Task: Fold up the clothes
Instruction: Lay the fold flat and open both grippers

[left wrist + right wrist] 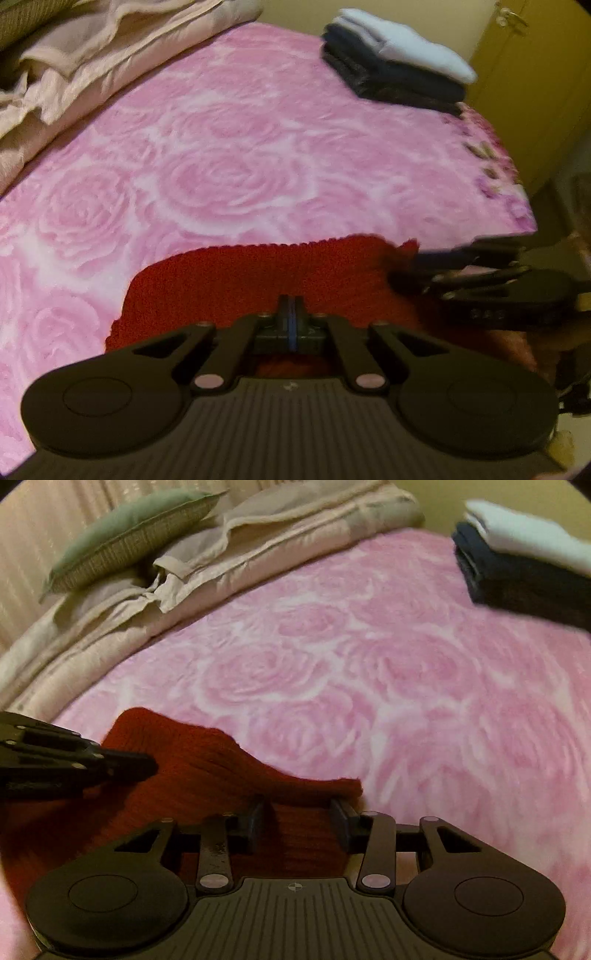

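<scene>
A red knitted garment (258,280) lies at the near edge of a bed covered by a pink rose-patterned blanket (236,155). My left gripper (291,314) is shut, its fingers pressed together over the red knit; whether cloth is pinched between them is hidden. My right gripper (299,819) is open, its two fingers wide apart with the red garment (207,771) lying between and over them. The right gripper also shows in the left wrist view (417,266) at the garment's right corner. The left gripper shows in the right wrist view (122,768) over the garment's left part.
A folded stack of dark clothes topped by a white one (399,62) sits at the bed's far right corner (524,561). Beige bedding (92,62) and a green pillow (129,535) lie along the far left. A yellow wardrobe door (535,81) stands beyond the bed.
</scene>
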Available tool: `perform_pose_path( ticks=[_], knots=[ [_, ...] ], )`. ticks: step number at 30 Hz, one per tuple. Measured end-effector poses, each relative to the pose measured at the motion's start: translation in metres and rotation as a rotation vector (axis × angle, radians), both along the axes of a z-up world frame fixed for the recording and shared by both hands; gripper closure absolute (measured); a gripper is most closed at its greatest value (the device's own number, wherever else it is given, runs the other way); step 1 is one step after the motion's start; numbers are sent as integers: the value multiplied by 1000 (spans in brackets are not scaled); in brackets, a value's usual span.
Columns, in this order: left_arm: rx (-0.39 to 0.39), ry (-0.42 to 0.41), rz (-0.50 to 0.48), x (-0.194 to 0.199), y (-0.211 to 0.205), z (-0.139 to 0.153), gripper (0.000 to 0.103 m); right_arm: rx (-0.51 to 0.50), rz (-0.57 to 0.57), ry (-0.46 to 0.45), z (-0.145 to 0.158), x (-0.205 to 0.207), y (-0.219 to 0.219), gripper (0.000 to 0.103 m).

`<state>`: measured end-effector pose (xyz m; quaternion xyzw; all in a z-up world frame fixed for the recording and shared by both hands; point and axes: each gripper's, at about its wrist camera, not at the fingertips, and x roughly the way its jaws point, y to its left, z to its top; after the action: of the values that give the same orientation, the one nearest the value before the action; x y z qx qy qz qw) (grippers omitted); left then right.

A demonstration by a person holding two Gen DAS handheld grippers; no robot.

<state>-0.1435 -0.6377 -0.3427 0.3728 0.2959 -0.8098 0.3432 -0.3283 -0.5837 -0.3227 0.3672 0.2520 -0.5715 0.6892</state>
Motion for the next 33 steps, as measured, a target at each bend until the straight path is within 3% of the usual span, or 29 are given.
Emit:
perform_pose_path(
  ticks=[2, 7, 9, 12, 15, 20, 23, 26, 28, 31, 33],
  knots=[
    [23, 20, 32, 3, -7, -4, 101, -1, 18, 28, -4, -2, -8, 60],
    [51, 62, 69, 17, -8, 7, 101, 76, 36, -41, 3, -17, -19, 60],
    [52, 82, 119, 35, -5, 18, 101, 87, -5, -77, 14, -24, -12, 60],
    [28, 80, 214, 69, 11, 38, 101, 79, -96, -76, 33, -31, 13, 56],
    [12, 85, 237, 96, 46, 59, 101, 64, -139, -106, 54, -26, 45, 56],
    [-26, 81, 154, 87, 106, 70, 100, 29, -77, -125, 75, 32, 102, 56],
    [-67, 9, 105, 64, 121, 55, 99, 32, -44, -97, 63, 68, 111, 56],
    [-64, -42, 116, 54, 121, 32, 99, 132, -65, -60, 22, 86, 101, 57],
    [-62, -77, 124, 47, 120, 17, 99, 126, -72, -73, 11, 85, 93, 56],
    [-50, -50, 135, 54, 123, 24, 99, 149, -47, -51, 14, 86, 85, 55],
    [-40, -21, 142, 60, 124, 33, 99, 157, -74, -90, 17, 81, 88, 55]
  ],
)
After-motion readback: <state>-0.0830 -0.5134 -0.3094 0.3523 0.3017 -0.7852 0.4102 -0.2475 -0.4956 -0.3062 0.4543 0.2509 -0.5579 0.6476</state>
